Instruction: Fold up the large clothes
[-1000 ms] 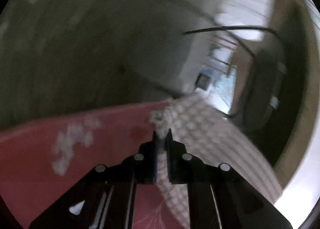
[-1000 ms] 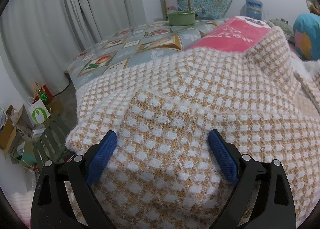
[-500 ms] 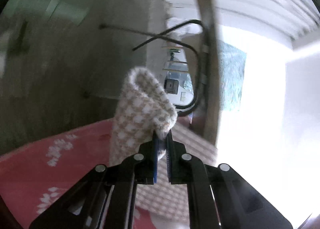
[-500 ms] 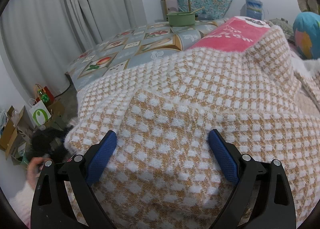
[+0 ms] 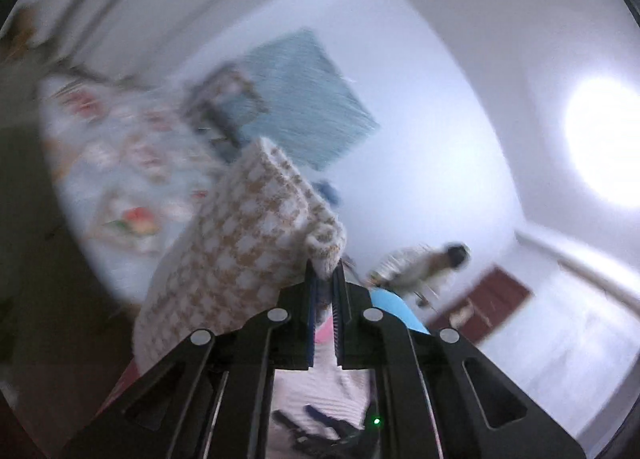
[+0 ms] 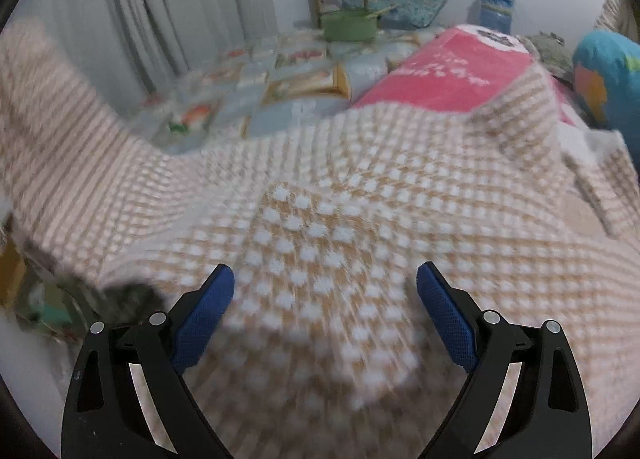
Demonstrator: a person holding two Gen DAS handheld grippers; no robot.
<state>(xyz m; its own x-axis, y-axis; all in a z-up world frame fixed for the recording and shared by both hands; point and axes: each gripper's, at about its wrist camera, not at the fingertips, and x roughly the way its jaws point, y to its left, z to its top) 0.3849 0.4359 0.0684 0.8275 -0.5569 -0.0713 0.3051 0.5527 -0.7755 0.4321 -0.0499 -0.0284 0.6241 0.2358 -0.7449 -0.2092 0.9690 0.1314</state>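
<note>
A: What have the fingers got?

B: The left gripper has its blue-padded fingers clenched on a rolled edge of the tan-and-white checked knit garment, which it holds up in the air; the cloth hangs away from the fingers to the left and downward; the right gripper has its fingers spread wide and released, holding nothing, just above the same garment.

A: And the rest of it?

B: Spread over the bed with the patchwork fruit-print cover, partly across a pink printed blanket; its long run lies ahead of the right gripper, from left to right.

A: So which hand matters next?

B: I judge the left, since it alone has cloth; the fold would carry that raised edge over the flat body; the right is nearer the flat part and could pin it.
</note>
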